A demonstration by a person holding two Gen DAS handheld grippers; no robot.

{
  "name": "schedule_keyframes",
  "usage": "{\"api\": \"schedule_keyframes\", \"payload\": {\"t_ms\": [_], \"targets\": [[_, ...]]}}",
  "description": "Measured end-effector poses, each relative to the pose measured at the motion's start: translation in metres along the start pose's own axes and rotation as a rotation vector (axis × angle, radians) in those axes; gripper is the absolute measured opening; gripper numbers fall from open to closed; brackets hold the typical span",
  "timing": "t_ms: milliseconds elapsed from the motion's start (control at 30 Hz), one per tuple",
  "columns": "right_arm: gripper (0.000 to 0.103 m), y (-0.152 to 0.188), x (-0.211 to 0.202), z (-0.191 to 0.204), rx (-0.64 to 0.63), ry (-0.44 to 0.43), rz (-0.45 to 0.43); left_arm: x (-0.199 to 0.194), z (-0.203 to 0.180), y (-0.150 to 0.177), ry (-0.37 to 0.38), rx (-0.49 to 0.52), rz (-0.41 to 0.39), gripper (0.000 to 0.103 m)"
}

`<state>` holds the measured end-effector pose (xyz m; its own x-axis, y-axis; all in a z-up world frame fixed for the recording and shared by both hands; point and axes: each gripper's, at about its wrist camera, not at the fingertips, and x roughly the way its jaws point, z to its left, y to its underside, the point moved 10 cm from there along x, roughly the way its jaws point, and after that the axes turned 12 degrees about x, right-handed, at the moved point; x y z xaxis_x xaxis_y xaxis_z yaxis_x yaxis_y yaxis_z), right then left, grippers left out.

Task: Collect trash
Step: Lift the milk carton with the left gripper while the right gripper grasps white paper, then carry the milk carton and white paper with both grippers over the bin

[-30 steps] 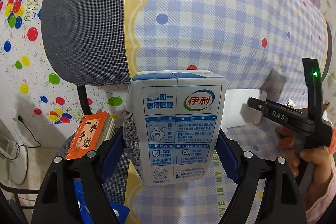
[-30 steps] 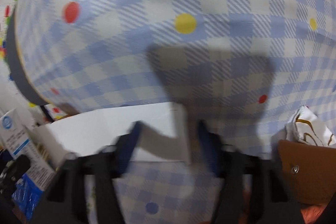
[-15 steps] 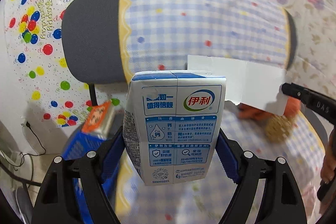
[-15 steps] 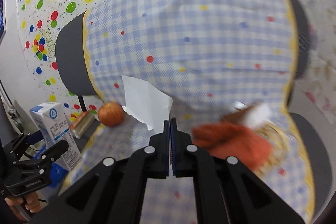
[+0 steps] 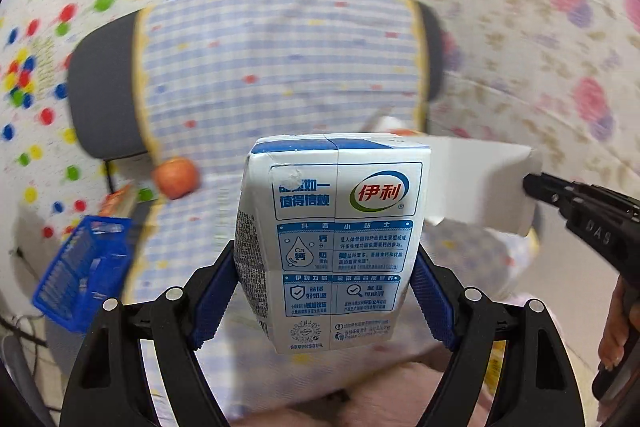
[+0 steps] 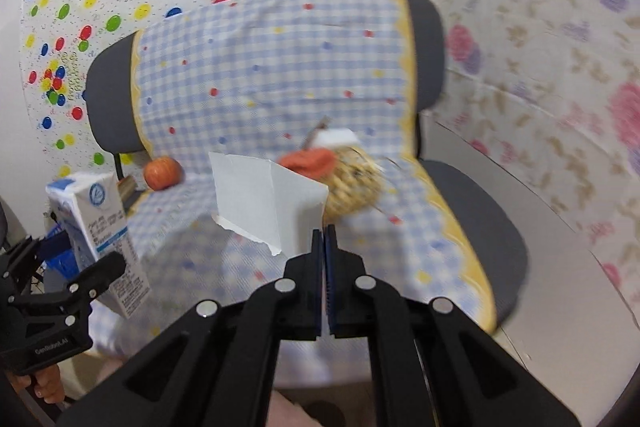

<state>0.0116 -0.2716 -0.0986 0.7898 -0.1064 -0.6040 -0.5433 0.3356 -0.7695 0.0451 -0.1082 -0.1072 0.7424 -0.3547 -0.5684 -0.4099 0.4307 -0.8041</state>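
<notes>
My left gripper (image 5: 324, 267) is shut on a white and blue milk carton (image 5: 332, 235) and holds it upright in the air in front of the chair. The carton also shows in the right wrist view (image 6: 96, 215) at the left. My right gripper (image 6: 323, 231) is shut on a torn white paper sheet (image 6: 268, 199), pinching its lower right corner. The sheet (image 5: 480, 183) and the right gripper (image 5: 532, 187) show at the right of the left wrist view.
An office chair (image 6: 472, 227) draped with a blue checked cloth (image 6: 272, 75) holds an apple (image 6: 162, 173), an orange cloth (image 6: 308, 161) and a woven basket-like thing (image 6: 352, 183). A blue plastic basket (image 5: 80, 275) stands left of the chair. Patterned sheets cover the walls.
Both grippers have pulled back and away from the chair with the carton and the paper; the whole chair, the apple and the blue basket now show.
</notes>
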Motion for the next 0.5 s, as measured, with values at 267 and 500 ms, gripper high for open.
{"api": "schedule_keyframes", "payload": {"t_ms": [267, 500], "targets": [[0.002, 0.043, -0.071, -0.105, 0.082, 0.222, -0.021, -0.005, -0.124, 0.004, 0.210, 0.132, -0.033, 0.081], [0.002, 0.092, -0.127, -0.195, 0.152, 0.442, 0.005, -0.001, -0.217, 0.019, 0.367, 0.233, -0.024, 0.081]]}}
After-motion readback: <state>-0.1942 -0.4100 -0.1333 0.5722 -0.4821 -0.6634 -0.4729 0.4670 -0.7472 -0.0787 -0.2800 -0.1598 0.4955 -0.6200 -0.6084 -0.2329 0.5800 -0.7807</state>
